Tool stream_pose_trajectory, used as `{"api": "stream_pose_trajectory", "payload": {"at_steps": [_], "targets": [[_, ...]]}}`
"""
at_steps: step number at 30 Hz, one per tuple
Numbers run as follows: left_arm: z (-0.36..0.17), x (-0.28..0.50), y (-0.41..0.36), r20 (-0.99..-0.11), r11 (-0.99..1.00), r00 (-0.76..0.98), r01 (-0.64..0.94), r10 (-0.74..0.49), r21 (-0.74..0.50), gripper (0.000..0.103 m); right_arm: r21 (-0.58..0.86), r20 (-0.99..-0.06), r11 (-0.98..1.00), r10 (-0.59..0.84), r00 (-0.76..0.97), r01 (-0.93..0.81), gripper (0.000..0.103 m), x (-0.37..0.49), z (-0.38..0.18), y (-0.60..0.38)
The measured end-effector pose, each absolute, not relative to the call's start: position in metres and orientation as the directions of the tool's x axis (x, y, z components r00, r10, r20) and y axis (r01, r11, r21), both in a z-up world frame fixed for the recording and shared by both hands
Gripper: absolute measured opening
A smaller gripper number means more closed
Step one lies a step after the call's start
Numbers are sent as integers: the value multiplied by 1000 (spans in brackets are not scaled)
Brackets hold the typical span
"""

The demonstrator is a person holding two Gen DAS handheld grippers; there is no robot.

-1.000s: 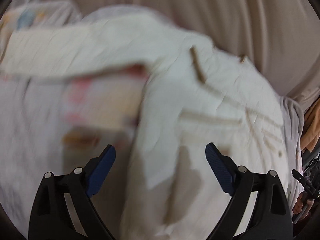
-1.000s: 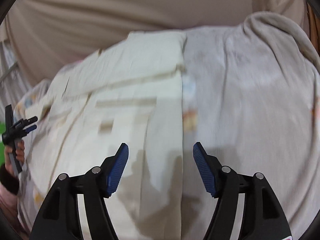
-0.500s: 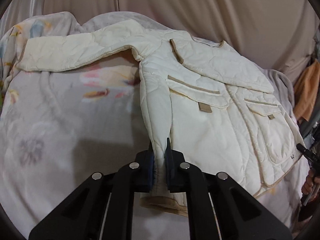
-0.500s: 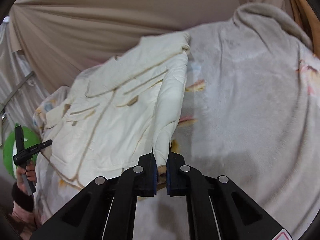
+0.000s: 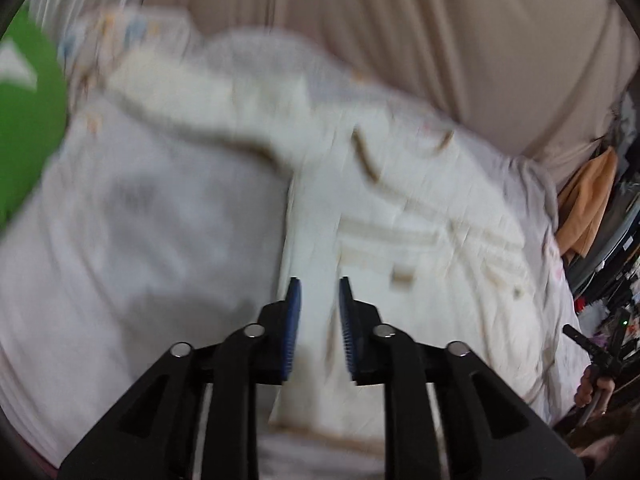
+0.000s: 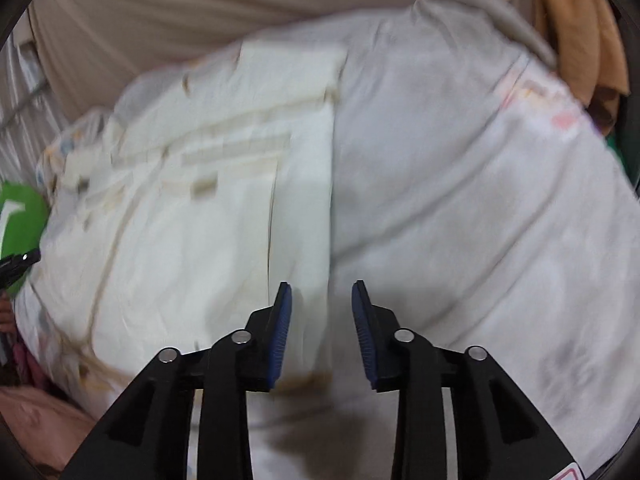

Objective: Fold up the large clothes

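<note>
Bedspread (image 6: 460,184) beneath; both tools seemingly parted above jacket (image 5: 400,240).

Jacket (image 5: 400,216) on blanket (image 5: 140,220)

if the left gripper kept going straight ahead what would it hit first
Probably the cream jacket: the open left gripper points at its side edge, lying on the blanket. Blur makes depth uncertain.

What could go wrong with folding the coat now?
1. Both views are blurry, so a fast grab by the left gripper might miss the coat's edge.
2. The right gripper sits over the coat's edge and the blanket, so it might pinch blanket too.
3. One sleeve is stretched out and could make the fold uneven.
</note>
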State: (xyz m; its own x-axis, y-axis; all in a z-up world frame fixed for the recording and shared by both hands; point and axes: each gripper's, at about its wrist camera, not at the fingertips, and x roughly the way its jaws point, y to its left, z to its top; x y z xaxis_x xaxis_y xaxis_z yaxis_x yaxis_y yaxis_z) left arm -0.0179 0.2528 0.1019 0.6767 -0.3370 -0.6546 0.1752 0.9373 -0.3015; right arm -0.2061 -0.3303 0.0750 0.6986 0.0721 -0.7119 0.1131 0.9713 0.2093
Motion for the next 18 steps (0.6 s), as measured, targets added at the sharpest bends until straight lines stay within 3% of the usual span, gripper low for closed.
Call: {"api": "stream_pose_trajectory", "payload": {"at_steps": [2, 4, 7, 14, 15, 16, 17, 18], "targets": [[129, -2, 242, -585, 937, 736, 218, -341, -272, 49, 244, -632, 964, 71, 771, 111, 59, -188, 99, -337], [144, 29, 216, -545, 929, 754, 272, -368, -251, 51, 263, -587, 962, 97, 804, 76, 60, -163, 109, -335], [131, 96, 170, -577, 916, 711, 321, -402, -242, 60, 271, -561, 961, 107, 821, 60, 64, -105, 108, -326], [38, 212, 108, -728, 941, 600, 263, -332, -213, 57, 333, -659, 927, 97, 746, 173, 65, 30, 56, -344], [26, 222, 104, -743, 938, 577, 264, -339, -223, 54, 339, -679, 919, 93, 728, 199, 61, 43, 45, -348], [19, 229, 101, -757, 937, 556, 265, -343, -230, 39, 344, -697, 917, 105, 710, 202, 51, 51, 38, -347], [13, 231, 100, -764, 938, 549, 265, -338, -225, 24, 349, -714, 921, 140, 686, 175, 18, 58, 32, -343], [14, 230, 100, -761, 941, 559, 262, -328, -213, 13, 327, -706, 932, 131, 696, 155, 12, 56, 35, -337]]}}
